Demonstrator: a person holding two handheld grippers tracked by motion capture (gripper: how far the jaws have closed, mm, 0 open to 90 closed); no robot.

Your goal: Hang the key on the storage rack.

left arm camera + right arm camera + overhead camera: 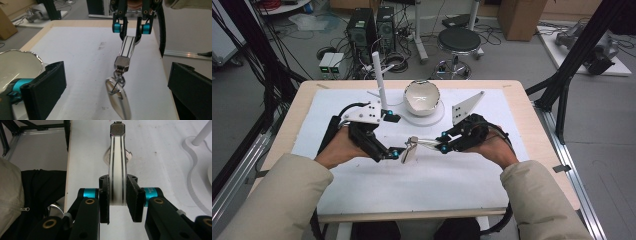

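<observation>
The right claw [117, 202] pinches the white strap of a keychain [126, 50] between its pads, above the white worktop [412, 185]. The keychain's metal ring [115, 83] hangs between the spread jaws of the left claw [388, 135], with a bowl [422, 97] beyond.

Metal, matt black plastic and white cloth over a wooden bench

The key fob [117, 167] looked like polished metal, its white strip glossy between dark lines, its tip knurled, its ring [115, 84] shiny wire. The right gripper [117, 201] had matt black pads and anodised blue collars. The bowl [421, 97] near the bench's [307, 90] far edge was glossy, silver-rimmed. A matt white sheet [412, 185] covered pale wood.
</observation>
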